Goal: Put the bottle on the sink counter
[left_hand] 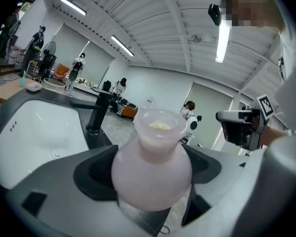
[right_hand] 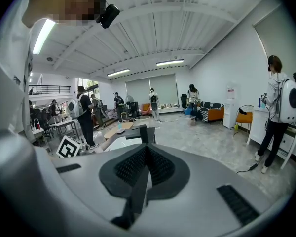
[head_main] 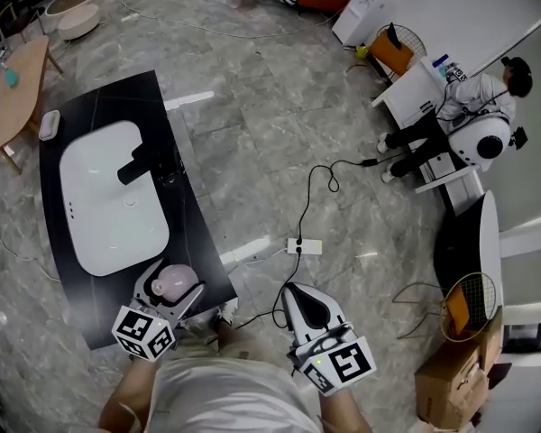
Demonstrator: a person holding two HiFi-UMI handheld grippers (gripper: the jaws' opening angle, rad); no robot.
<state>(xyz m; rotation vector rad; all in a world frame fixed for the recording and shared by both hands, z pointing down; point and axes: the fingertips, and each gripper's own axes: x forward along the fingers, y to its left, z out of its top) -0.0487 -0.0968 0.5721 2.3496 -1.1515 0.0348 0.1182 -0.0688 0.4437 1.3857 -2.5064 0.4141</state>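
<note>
Left gripper (head_main: 169,289) is clamping the pink bottle (left_hand: 152,168) by its round belly. The jaws are spread wide around it, with the neck up and roughly upright. The bottle is hanging over the near end of the black sink surface (head_main: 176,133), just past the white basin (head_main: 108,197). I can't tell whether its base is touching.

The step in hand looks like the set-down:
- Be lowering straight, keeping the bottle vertical.
- Be aiming for the flat black strip, not the basin rim or the near edge.
- Be opening only once the base is bearing. The round body may rock, so release slowly.

Left gripper is pointing slightly below level toward the faucet (head_main: 137,163). Right gripper (right_hand: 145,168) is idling off the surface over the floor, jaws together, gripping nothing.
</note>
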